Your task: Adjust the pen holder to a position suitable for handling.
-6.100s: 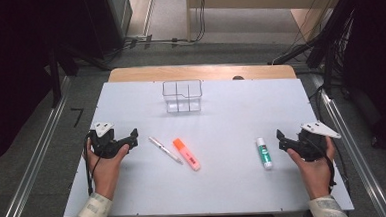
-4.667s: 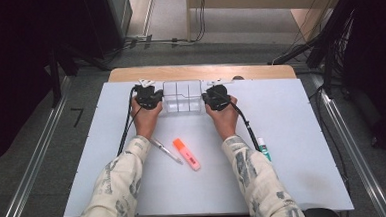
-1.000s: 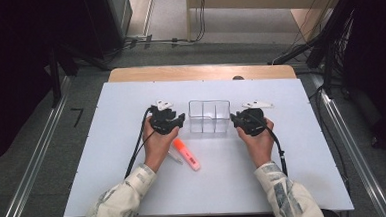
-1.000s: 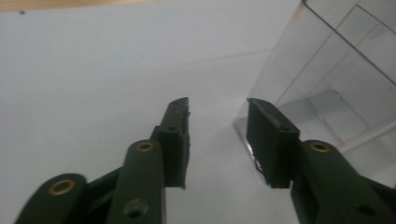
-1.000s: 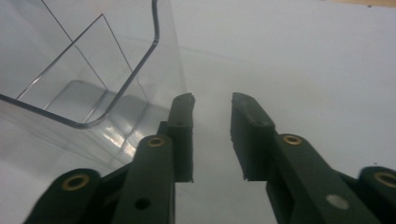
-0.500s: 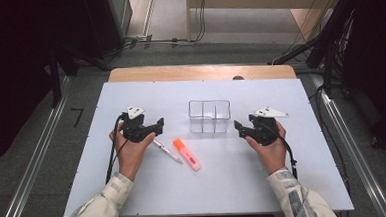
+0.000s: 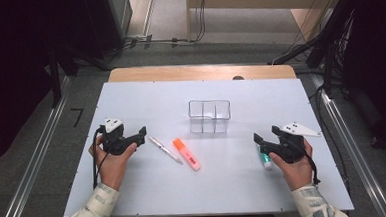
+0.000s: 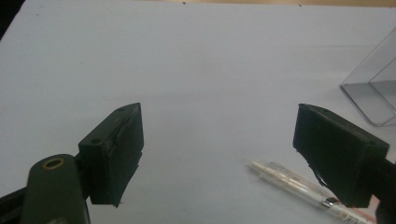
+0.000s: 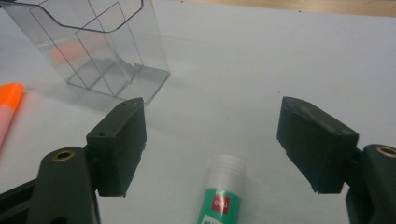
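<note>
Both grippers' jaws have just been opening and stand spread, empty. Glue stick (image 9: 221, 196) lies between right gripper (image 9: 224, 149) fingers; pen (image 8: 299, 189) beside left gripper (image 8: 233, 156) right finger. Risk: either may roll when pinched off-centre.

1. A white rectangular desk (image 7: 130, 99) with a light wooden strip (image 7: 199, 72) along its far edge.
2. Grey carpeted floor (image 7: 38, 161) around it, with metal rails (image 7: 31, 169) on both sides.
3. Black cables (image 7: 201, 18) trail across the floor beyond the desk.
4. The room's sides lie in darkness.
</note>
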`<state>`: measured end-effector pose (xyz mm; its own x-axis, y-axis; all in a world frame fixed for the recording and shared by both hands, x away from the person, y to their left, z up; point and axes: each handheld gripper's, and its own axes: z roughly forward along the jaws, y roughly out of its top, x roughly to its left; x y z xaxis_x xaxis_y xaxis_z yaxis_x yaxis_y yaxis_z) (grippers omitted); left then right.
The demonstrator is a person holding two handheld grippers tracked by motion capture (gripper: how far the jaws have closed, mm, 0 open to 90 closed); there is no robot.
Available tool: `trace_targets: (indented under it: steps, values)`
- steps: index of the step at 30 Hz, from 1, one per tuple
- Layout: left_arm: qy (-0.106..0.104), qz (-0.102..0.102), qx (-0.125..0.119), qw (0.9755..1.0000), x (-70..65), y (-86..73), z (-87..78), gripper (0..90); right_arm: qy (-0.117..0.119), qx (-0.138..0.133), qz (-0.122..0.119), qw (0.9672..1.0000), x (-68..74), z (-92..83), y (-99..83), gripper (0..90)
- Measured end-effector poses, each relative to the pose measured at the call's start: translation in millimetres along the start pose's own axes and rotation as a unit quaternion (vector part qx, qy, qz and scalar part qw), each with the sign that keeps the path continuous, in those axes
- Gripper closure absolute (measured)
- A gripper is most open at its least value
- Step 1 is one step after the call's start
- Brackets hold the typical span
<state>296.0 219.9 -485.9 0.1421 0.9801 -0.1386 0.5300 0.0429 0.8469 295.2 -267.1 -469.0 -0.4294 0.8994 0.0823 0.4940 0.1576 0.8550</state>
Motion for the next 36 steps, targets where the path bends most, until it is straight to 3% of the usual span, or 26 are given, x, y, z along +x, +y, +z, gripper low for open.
trace_targets:
  steps: [5,14,36]
  values:
    - [-0.004,-0.005,0.004,1.0,7.5,-5.9,-4.5,16.9,-0.002,-0.007,0.005,1.0,-1.7,-4.1,-0.2,21.9]
    - [-0.003,0.001,0.0,1.0,7.7,-6.0,-6.8,16.4,-0.005,-0.001,0.002,1.0,0.2,-1.3,-1.5,21.8]
    - [-0.004,-0.008,0.008,0.9999,8.7,-7.5,-2.5,16.4,0.0,0.002,-0.002,1.0,1.3,-0.4,-3.4,21.8]
